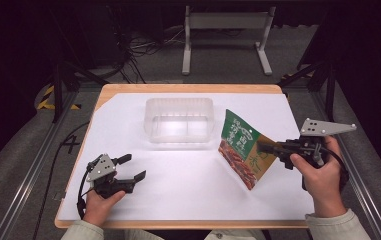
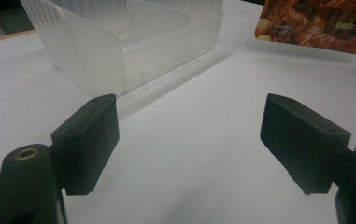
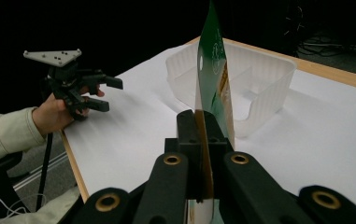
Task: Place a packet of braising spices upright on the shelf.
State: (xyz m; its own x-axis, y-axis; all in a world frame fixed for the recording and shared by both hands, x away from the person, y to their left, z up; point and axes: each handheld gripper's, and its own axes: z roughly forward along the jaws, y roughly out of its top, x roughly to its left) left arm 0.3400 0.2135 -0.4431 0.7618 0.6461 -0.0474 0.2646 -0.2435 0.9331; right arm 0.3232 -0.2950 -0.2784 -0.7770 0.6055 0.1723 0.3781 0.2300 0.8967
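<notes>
A green and orange snack packet [image 1: 243,147] is held up off the white table at the right, tilted, with my right gripper [image 1: 268,146] shut on its right edge. In the right gripper view the packet [image 3: 213,79] stands edge-on between the closed jaws of that gripper [image 3: 200,122]. A clear plastic tub [image 1: 179,120] sits empty at the table's middle back, just left of the packet. My left gripper [image 1: 132,167] rests open near the front left, with nothing between its pads [image 2: 87,140]. The tub [image 2: 119,42] and the packet's lower corner [image 2: 316,25] lie ahead of it.
White paper [image 1: 188,180] covers the wooden table. A white metal stand [image 1: 225,30] and cables lie on the floor beyond the far edge. Dark frame rails run along both sides of the table.
</notes>
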